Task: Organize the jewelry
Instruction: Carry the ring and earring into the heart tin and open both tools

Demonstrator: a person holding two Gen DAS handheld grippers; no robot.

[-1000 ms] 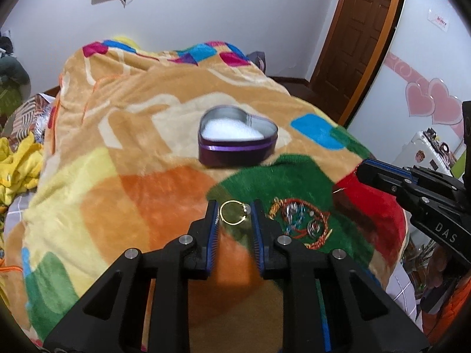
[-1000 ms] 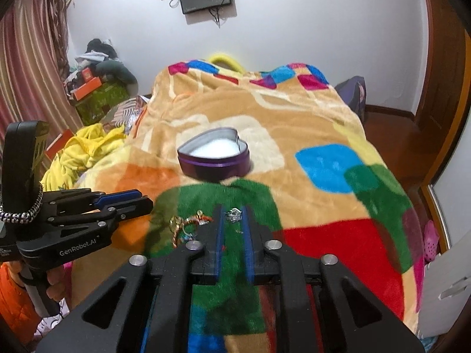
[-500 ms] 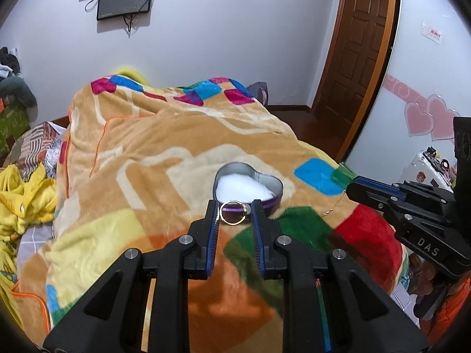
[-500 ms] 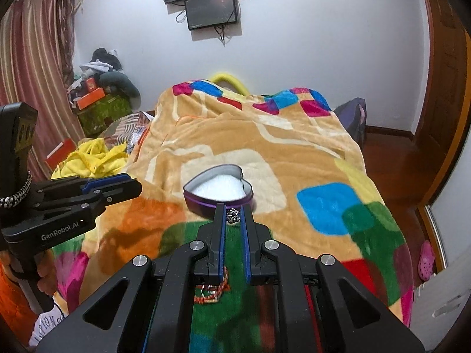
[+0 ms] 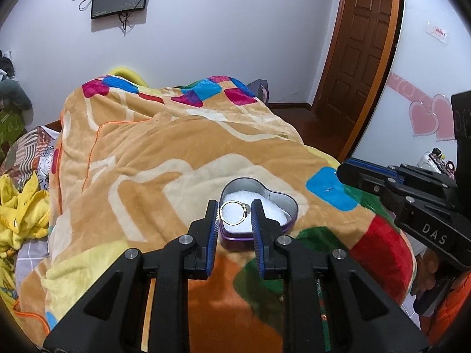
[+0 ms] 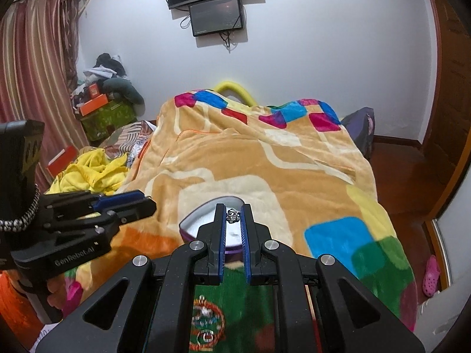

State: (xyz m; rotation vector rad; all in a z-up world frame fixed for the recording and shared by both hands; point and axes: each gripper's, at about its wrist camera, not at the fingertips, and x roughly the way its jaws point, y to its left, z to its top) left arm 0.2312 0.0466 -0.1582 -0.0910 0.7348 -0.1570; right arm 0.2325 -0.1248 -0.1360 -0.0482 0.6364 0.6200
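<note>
The blanket (image 5: 153, 158) is plush, matt fleece. At its 5 o'clock, the tin (image 5: 290, 206) is shiny metal lined with white matt padding. The ring (image 5: 234, 212) is polished gold metal. The grippers' fingers (image 6: 219, 229) are matt black plastic with ribbed blue pads. The door (image 5: 362, 53) is glossy wood.

Both black plastic two-finger grippers, left gripper (image 5: 234, 211) and right gripper (image 6: 233, 216), carry blue ribbed pads, silver screws, white lettering; the person's orange sleeve (image 5: 447, 309) shows beside the right one

heart tin (image 6: 188, 225): near half behind the right hand-held gripper (image 6: 233, 216)
silver ring (image 6: 232, 215): design too small to tell
bracelet (image 6: 206, 320): partly hidden
</note>
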